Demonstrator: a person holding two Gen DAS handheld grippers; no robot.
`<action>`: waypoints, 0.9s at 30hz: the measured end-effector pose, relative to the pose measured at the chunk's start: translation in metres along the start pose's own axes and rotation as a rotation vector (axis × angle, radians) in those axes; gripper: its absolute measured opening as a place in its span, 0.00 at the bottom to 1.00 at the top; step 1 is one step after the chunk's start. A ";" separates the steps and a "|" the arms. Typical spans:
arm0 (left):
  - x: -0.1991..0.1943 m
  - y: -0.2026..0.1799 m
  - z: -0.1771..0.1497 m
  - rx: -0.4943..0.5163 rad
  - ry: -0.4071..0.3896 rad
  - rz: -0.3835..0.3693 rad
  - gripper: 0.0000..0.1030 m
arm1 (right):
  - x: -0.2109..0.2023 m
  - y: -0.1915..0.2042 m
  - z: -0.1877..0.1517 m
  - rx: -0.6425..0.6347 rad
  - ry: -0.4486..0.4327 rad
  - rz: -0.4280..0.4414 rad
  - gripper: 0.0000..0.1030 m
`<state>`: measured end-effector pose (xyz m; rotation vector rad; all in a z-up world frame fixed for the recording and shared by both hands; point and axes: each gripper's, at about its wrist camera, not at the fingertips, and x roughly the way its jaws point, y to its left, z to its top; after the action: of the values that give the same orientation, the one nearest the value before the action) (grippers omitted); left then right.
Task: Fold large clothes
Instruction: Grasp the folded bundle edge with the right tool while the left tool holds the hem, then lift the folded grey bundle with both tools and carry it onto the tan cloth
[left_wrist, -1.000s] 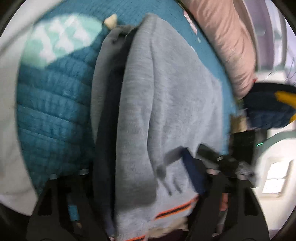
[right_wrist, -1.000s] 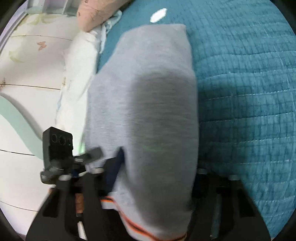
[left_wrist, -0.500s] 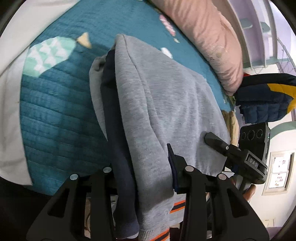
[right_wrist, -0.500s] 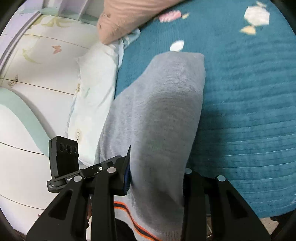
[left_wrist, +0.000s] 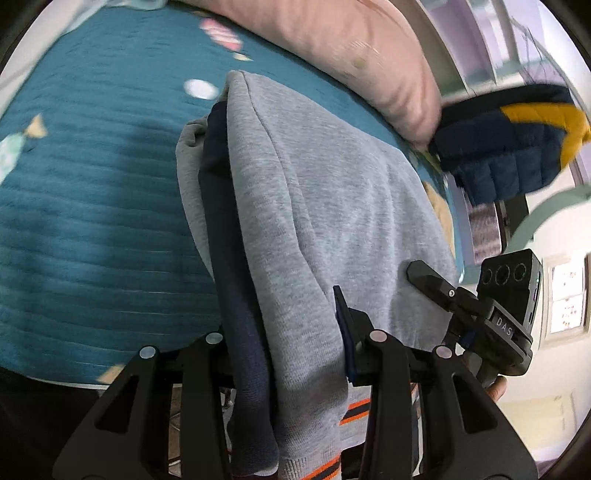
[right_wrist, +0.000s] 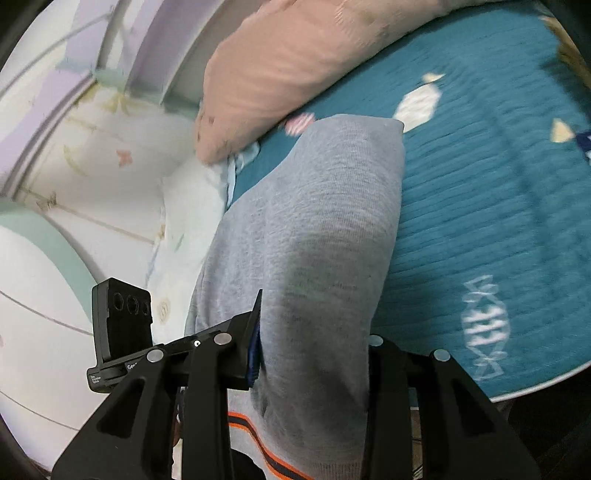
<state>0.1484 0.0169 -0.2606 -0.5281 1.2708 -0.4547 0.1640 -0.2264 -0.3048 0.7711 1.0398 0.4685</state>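
A grey sweatshirt (left_wrist: 325, 206) with a dark navy layer and an orange-striped hem lies folded lengthwise on a teal quilted bedspread (left_wrist: 92, 206). My left gripper (left_wrist: 284, 332) is shut on its near end, the bunched fabric filling the gap between the fingers. My right gripper (right_wrist: 314, 339) is shut on the same garment (right_wrist: 317, 236) at the hem. The right gripper also shows at the right in the left wrist view (left_wrist: 461, 306), and the left gripper at the left in the right wrist view (right_wrist: 207, 339). The sweatshirt's far end rests on the bed.
A pink pillow (left_wrist: 340, 48) lies at the head of the bed, also in the right wrist view (right_wrist: 295, 66). A navy and yellow padded jacket (left_wrist: 517, 136) sits at the right. A white patterned pillow (right_wrist: 184, 229) and wall (right_wrist: 74, 177) lie left.
Both grippers have drawn back and risen with the sweatshirt's hem end. More of the bedspread and the pink pillow has come into view. Both stay shut on the garment.
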 end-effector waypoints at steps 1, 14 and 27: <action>0.006 -0.011 0.001 0.013 0.008 0.002 0.35 | -0.009 -0.007 0.000 0.011 -0.014 0.002 0.29; 0.111 -0.164 0.000 0.220 0.152 -0.020 0.35 | -0.154 -0.109 0.017 0.083 -0.203 -0.053 0.29; 0.202 -0.313 0.045 0.292 0.106 -0.161 0.35 | -0.283 -0.153 0.113 -0.077 -0.338 -0.220 0.29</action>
<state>0.2302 -0.3463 -0.2181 -0.3635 1.2400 -0.7985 0.1375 -0.5557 -0.2223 0.6321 0.7737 0.1797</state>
